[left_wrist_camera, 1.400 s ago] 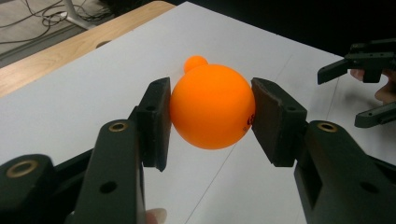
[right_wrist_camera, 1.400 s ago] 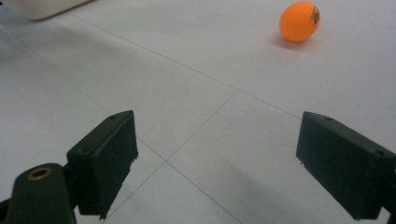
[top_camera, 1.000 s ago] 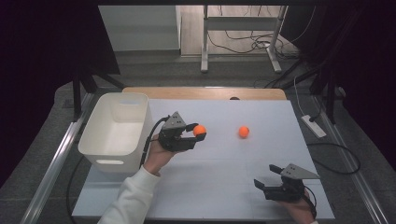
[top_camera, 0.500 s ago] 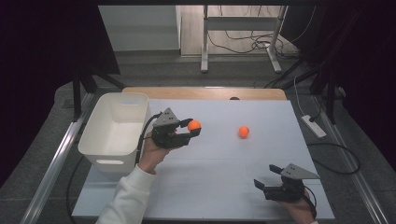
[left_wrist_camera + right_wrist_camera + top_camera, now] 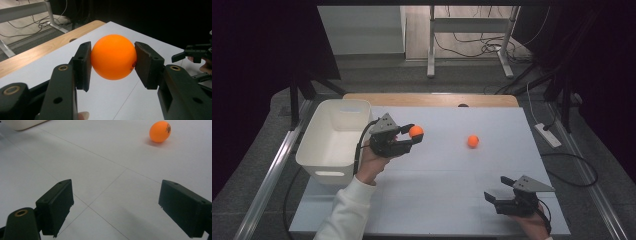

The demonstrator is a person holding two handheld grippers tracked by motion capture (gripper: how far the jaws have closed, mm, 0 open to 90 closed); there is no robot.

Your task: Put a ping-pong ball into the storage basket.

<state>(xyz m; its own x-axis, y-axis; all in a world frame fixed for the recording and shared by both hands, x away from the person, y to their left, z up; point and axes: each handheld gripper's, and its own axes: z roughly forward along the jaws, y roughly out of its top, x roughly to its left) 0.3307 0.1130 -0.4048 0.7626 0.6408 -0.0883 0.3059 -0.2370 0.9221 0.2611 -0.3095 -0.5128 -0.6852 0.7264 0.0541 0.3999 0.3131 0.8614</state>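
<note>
The left gripper (image 5: pixel 408 138) is up off the white table (image 5: pixel 437 200), and its two black jaws are pinching an orange ball (image 5: pixel 415 131) (the ball (image 5: pixel 113 57) has tiny dark print on one side). A white bin (image 5: pixel 334 137) sits just beside this gripper, at its 9 o'clock. A second orange ball (image 5: pixel 472 141) lies on the table at about 3 o'clock from the held one, well apart from it. The right gripper (image 5: pixel 499 198) rests low near the table's front edge, at about 5 o'clock from the middle, with its jaws spread wide and nothing between them. That loose ball (image 5: pixel 160 131) shows far ahead of it, toward 1 o'clock.
</note>
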